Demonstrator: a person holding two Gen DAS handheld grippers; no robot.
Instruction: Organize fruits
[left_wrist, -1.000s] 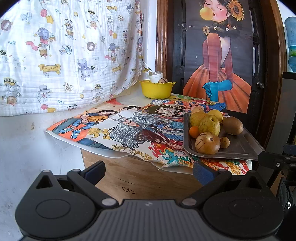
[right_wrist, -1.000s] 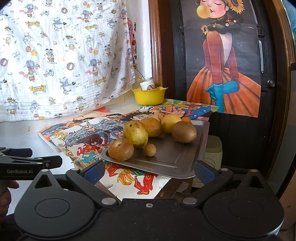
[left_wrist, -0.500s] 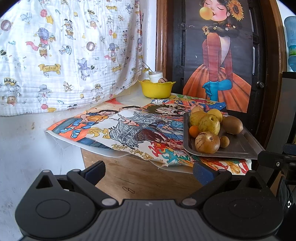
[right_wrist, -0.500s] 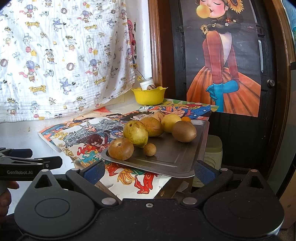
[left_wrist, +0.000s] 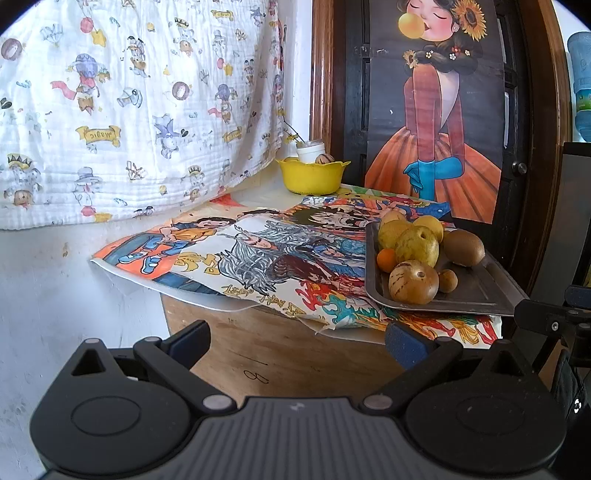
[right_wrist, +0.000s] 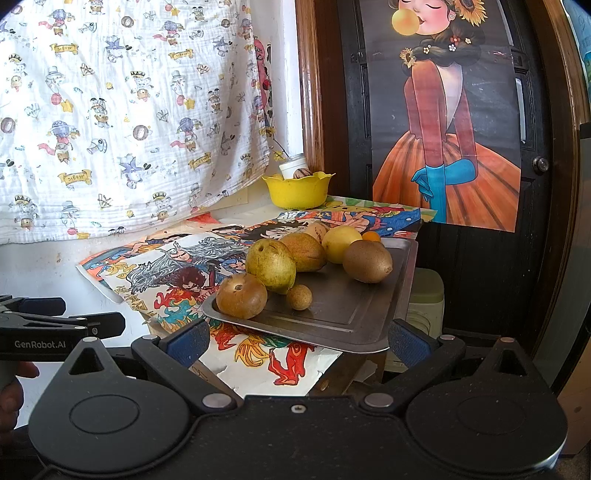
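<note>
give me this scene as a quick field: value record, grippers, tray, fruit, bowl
left gripper: open, empty, short of the table
right gripper: open, empty, facing the tray
tray: metal, on the cartoon cloth, overhanging the table edge
fruit on tray: kiwi, lemon, small orange, several brownish ones
yellow bowl: at the back, holds a white cup

1. You see a cartoon-print cloth hanging behind the table's left edge.
2. Comic posters cover the tabletop.
3. A painted-girl poster hangs on the dark door.
</note>
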